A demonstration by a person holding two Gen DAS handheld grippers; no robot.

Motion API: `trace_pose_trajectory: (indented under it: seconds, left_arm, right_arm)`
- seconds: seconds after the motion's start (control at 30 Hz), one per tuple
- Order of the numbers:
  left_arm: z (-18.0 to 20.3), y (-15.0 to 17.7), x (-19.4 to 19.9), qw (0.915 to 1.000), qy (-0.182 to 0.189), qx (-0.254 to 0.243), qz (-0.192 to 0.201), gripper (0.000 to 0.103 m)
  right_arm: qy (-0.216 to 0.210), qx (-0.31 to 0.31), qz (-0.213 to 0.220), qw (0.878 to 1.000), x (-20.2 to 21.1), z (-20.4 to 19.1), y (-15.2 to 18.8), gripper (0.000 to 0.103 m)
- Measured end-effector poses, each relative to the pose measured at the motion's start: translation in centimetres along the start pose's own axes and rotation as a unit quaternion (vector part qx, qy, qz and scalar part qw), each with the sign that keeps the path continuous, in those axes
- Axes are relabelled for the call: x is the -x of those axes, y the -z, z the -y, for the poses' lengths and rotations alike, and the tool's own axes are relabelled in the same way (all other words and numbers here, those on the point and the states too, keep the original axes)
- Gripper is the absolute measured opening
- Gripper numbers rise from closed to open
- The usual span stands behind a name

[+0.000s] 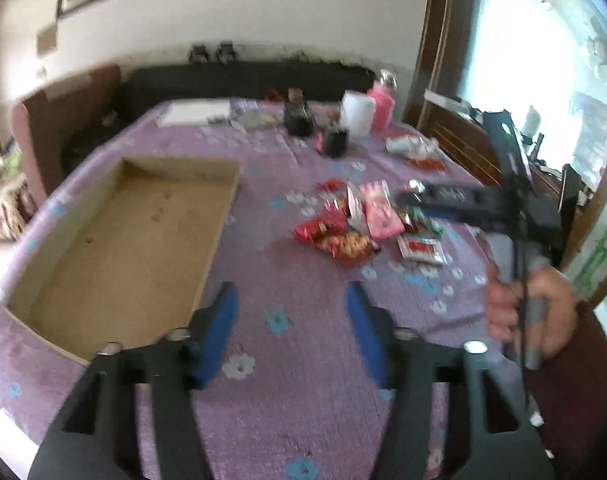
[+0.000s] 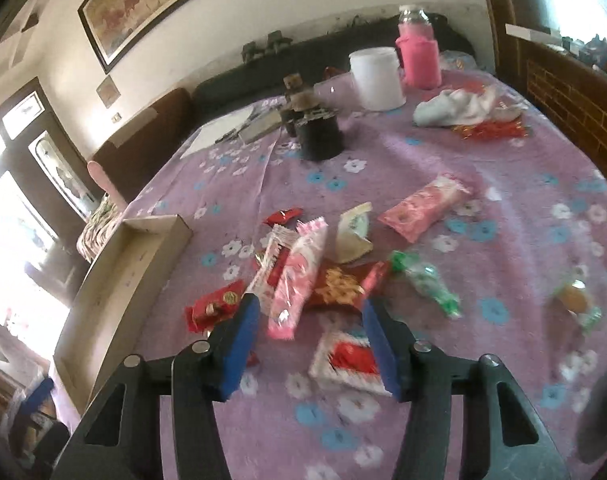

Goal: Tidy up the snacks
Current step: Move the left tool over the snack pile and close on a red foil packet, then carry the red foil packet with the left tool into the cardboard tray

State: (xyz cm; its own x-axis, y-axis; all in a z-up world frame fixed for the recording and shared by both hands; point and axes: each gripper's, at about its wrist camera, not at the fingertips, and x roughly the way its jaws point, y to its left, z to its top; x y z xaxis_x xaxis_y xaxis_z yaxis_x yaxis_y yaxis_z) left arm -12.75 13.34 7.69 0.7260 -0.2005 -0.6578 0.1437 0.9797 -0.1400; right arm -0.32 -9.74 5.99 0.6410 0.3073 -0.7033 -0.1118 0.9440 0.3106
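Snack packets (image 2: 303, 276) lie in a loose pile mid-table on the purple floral cloth (image 2: 503, 184), right of the shallow cardboard tray (image 1: 123, 240); tray holds nothing. Pink packet (image 2: 423, 206) sits apart, farther back; green-wrapped sweet (image 2: 427, 284) just right of the pile.

Right gripper (image 2: 311, 340) hovers over the pile, jaws part-spread, nothing pinched; blue pads hide part of a red-white packet (image 2: 343, 356).

Left gripper (image 1: 293, 332) over bare cloth beside the tray, jaws apart, nothing between them.

Both views motion-blurred, so packet print is unreadable. Person's hand (image 1: 531, 312) grips the other tool's handle, cut off at the right edge in the left wrist view.
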Motion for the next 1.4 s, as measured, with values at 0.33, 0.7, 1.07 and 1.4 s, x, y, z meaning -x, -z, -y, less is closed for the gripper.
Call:
trace_pose_trajectory:
  seconds: [0.33,0.7,1.07,1.4]
  left_arm:
    - [1.5,-1.1,-2.4,0.9991,0.007,-0.038,-0.019,0.050]
    - [6.8,-3.7,-8.9,0.9878,0.020,-0.148,-0.044,0.050]
    - [7.7,-3.6,-14.0,0.9812,0.025,-0.166,-0.095,0.052]
    - [5.6,-4.4,-12.4,0.9903,0.041,-0.097,-0.091,0.000]
  right_arm:
    - [0.006,0.004,-0.024,1.000,-4.8,-1.1,-0.9,0.020]
    - [-0.014,-0.025,0.038,0.999,-1.8,1.7,0.2,0.014]
    - [-0.037,-0.045,0.041,0.997,-1.3,3.1,-0.1,0.014]
    - [-0.034,-0.043,0.045,0.997,-1.2,2.9,0.1,0.014]
